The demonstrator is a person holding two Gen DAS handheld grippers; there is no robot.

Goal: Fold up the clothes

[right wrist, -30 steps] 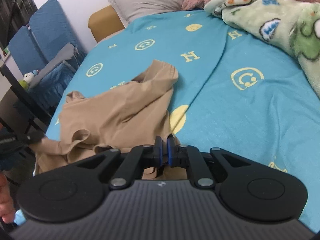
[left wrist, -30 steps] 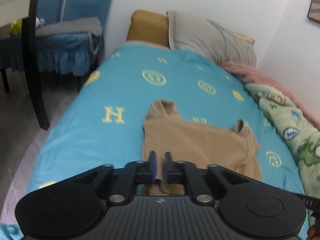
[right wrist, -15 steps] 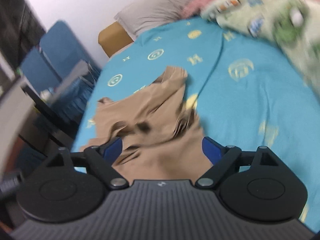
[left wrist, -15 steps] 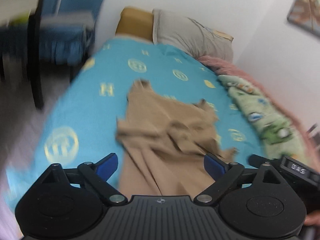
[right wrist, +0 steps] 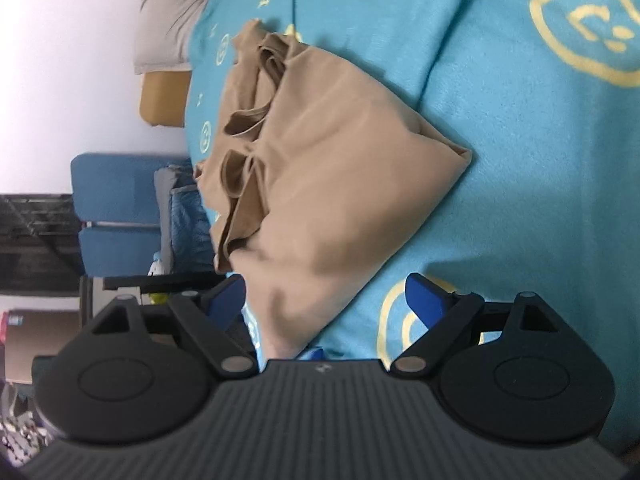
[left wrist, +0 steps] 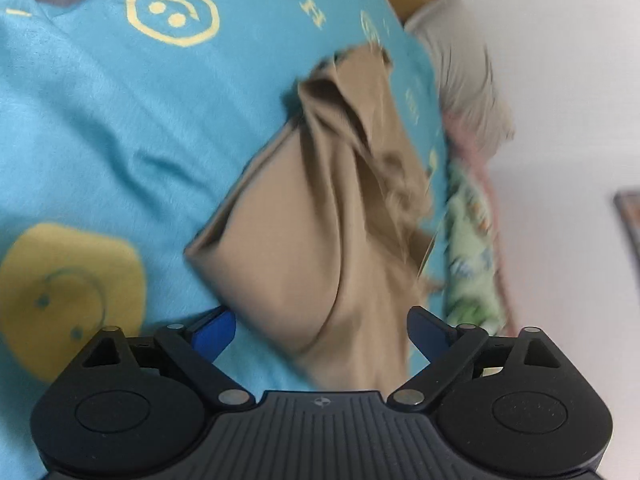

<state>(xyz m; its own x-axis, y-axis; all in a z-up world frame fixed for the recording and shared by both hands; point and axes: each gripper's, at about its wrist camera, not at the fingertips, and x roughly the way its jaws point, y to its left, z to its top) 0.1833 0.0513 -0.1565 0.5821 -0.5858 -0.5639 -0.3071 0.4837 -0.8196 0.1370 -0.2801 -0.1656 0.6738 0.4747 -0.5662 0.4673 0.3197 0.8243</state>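
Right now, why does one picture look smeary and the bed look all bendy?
Left wrist view: the tan shirt has streaky motion blur along its far edge, and the pillow too. Right wrist view: sharper shirt; soft shadow on the blue sheet beside it. Both views: the fisheye lens curves the edges.

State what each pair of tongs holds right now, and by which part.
Nothing is held. The left tongs are closing yet stand wide, and the right tongs stand open; the tan fabric garment lies on the turquoise patterned bedspread, its near end between the pads, unpinched.
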